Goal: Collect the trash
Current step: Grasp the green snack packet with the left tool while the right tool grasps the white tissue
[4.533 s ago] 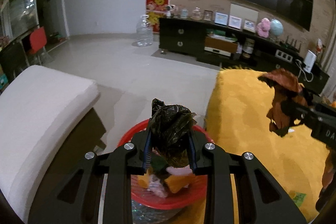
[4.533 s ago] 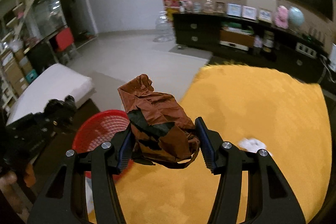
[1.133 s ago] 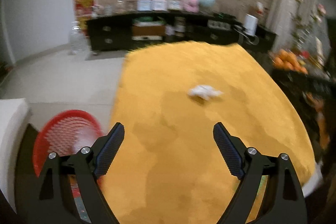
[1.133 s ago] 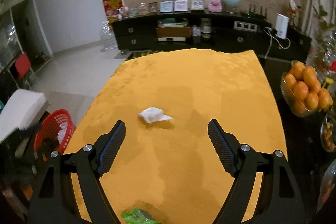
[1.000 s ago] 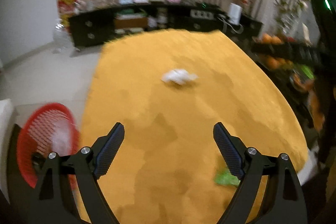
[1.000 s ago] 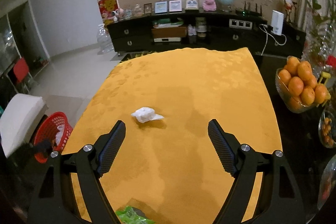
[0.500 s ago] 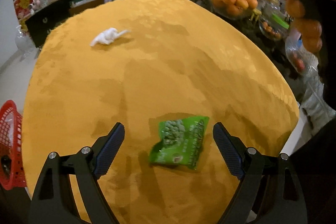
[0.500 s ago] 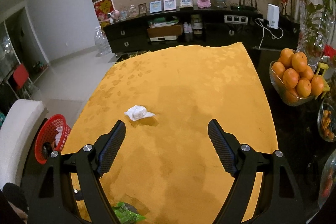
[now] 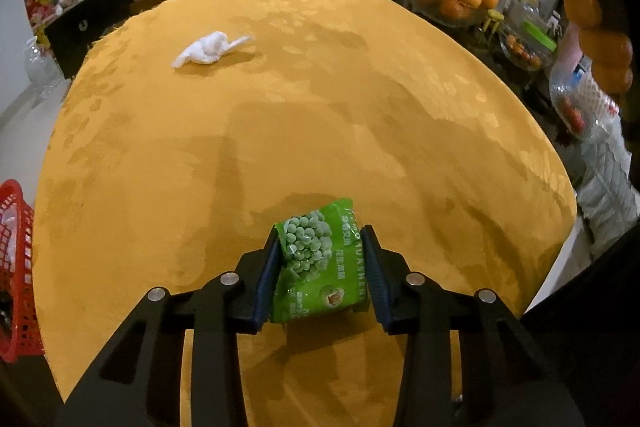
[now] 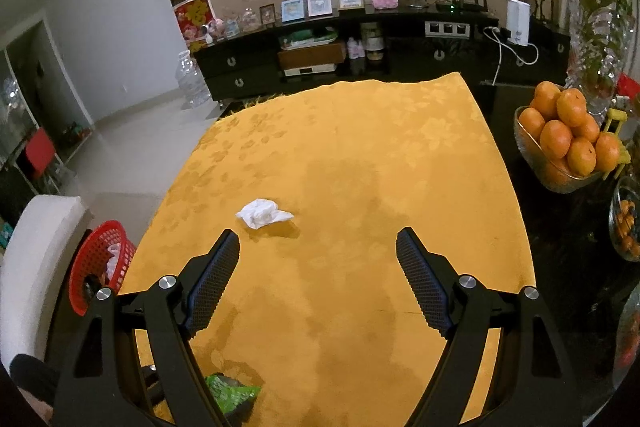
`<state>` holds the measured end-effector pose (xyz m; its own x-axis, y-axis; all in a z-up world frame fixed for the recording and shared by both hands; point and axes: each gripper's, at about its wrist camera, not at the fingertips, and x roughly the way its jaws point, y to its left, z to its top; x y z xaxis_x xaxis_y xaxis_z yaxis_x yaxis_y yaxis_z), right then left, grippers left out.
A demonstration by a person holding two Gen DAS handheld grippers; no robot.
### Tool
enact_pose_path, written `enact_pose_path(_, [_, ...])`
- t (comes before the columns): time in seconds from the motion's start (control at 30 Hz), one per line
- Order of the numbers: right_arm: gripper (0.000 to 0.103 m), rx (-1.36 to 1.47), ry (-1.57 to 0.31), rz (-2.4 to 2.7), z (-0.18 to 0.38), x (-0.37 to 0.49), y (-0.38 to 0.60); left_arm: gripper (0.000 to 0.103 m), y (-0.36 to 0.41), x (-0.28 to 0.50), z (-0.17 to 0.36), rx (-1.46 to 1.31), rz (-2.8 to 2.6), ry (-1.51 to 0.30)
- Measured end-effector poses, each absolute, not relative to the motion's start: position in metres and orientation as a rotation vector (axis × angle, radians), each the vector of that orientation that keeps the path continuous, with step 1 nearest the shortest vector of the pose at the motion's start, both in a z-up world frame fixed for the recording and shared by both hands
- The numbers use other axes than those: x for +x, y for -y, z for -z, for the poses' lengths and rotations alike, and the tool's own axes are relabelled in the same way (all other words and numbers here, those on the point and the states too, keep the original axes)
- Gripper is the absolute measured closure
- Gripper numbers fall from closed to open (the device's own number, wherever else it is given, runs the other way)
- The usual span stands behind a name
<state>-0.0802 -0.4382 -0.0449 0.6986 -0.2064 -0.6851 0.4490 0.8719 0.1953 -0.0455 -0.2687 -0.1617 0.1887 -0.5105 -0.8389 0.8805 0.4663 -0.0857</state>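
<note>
One green plastic snack packet printed with peas (image 9: pixel 320 259) sits low in the centre of the frame on the yellow tablecloth (image 9: pixel 320 131), pinched between the left gripper (image 9: pixel 322 263) fingers. A crumpled white tissue (image 10: pixel 262 213) lies mid-left. The right gripper (image 10: pixel 318 283) gapes wide, holding nothing. A red mesh basket (image 10: pixel 100 259) stands lower left.

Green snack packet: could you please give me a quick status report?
Left gripper shut on green packet. Right gripper open, empty. White tissue on the yellow tablecloth. Nothing in the way.
</note>
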Motion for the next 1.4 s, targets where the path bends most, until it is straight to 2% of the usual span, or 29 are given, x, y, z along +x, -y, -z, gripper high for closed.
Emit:
enact_pose_path(0.27, [0.025, 0.348, -0.733, 0.363, 0.051, -0.067, 0.431, 0.066, 0.251, -0.020, 0.134, 0.408, 0.955, -0.889])
enact_pose_path(0.73, [0.025, 0.239, -0.848, 0.265, 0.093, 0.017, 0.403, 0.066, 0.194, 0.090, 0.016, 0.282, 0.607, -0.666])
enact_pose_path(0.87, [0.025, 0.201, -0.874, 0.250, 0.111, 0.042, 0.399, 0.066, 0.178, 0.108, 0.011, 0.222, 0.565, -0.638])
enact_pose_path(1.27, [0.025, 0.153, -0.919, 0.252, 0.154, 0.094, 0.407, 0.066, 0.164, 0.128, 0.024, 0.184, 0.534, -0.701])
enact_pose_path(1.3, [0.026, 0.152, -0.921, 0.255, 0.156, 0.096, 0.407, 0.065, 0.164, 0.129, 0.026, 0.187, 0.530, -0.705])
enact_pose_path(1.4, [0.040, 0.151, -0.954, 0.250, 0.164, 0.100, 0.409, 0.065, 0.163, 0.129, 0.027, 0.194, 0.524, -0.704])
